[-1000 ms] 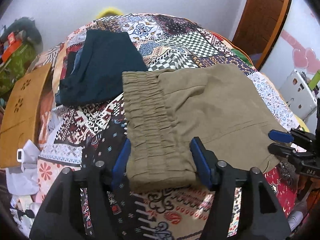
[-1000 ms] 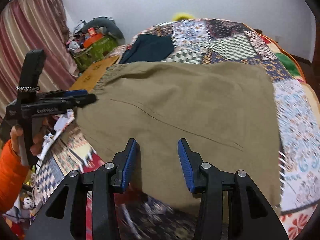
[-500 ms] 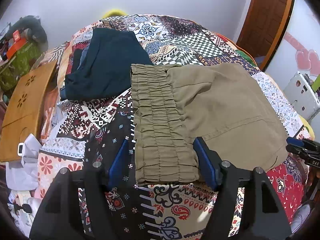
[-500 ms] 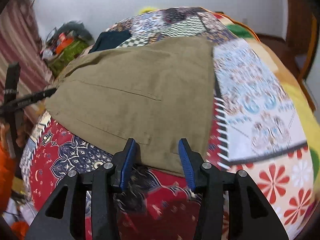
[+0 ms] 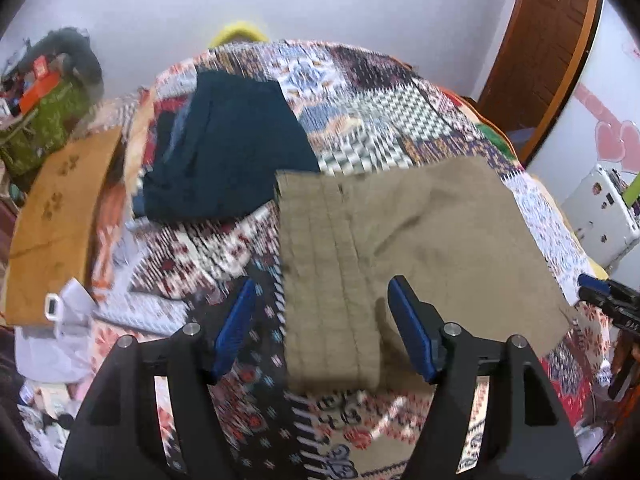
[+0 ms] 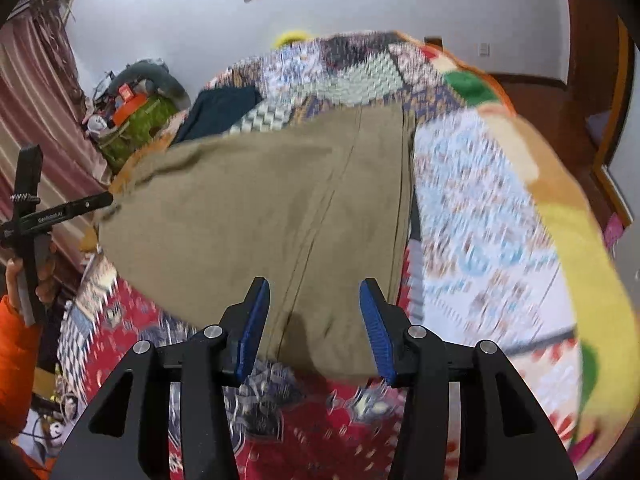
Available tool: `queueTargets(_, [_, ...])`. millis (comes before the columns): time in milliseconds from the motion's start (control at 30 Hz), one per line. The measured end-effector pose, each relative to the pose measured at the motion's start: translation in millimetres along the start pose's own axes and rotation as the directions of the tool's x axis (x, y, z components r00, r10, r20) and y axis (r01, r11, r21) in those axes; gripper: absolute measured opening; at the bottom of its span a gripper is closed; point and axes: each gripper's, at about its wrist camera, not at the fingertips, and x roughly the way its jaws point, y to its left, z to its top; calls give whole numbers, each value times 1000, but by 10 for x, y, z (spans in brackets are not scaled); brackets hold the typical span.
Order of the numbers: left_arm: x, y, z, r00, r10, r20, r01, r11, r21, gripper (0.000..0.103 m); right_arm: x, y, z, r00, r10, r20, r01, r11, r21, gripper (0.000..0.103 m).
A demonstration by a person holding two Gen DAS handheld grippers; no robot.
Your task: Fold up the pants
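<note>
Olive pants (image 5: 420, 248) lie folded flat on the patchwork bedspread (image 5: 360, 92), with the elastic waistband (image 5: 320, 280) on the left. My left gripper (image 5: 324, 332) is open, its fingers hovering either side of the waistband's near corner, holding nothing. In the right wrist view the same pants (image 6: 280, 208) spread ahead, and my right gripper (image 6: 312, 324) is open over their near edge, empty. The left gripper (image 6: 96, 200) shows at the pants' far left side. The right gripper's tip (image 5: 600, 284) shows at the right edge of the left wrist view.
A dark navy folded garment (image 5: 228, 152) lies on the bed behind the waistband. A wooden board (image 5: 52, 216) and white clutter (image 5: 52, 336) sit at the bed's left. A green bag (image 6: 136, 120) and curtain are beyond. A door (image 5: 548, 40) and white appliance (image 5: 596, 216) stand to the right.
Both grippers have pulled back and swung, so both views are blurred. The right gripper turned left, so the pants' near edge now sits between its fingers. The pants stay flat.
</note>
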Motion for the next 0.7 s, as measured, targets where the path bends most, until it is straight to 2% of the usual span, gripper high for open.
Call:
queueTargets(300, [169,128,525,999,38,12,-37,999,-11,69,62,-181,591,995,-36,90,40,999,-36,45])
queueTargets(500, [564,121,720,999,24,-48,-24,1000,-16,69,334,-357,953,996,-47,79,52,997,-59,45])
queueTargets(700, [924,124,745,993,14,-117,-18,999,-35,69,825,-579,1312,997,-63,34,65,997,-48,45])
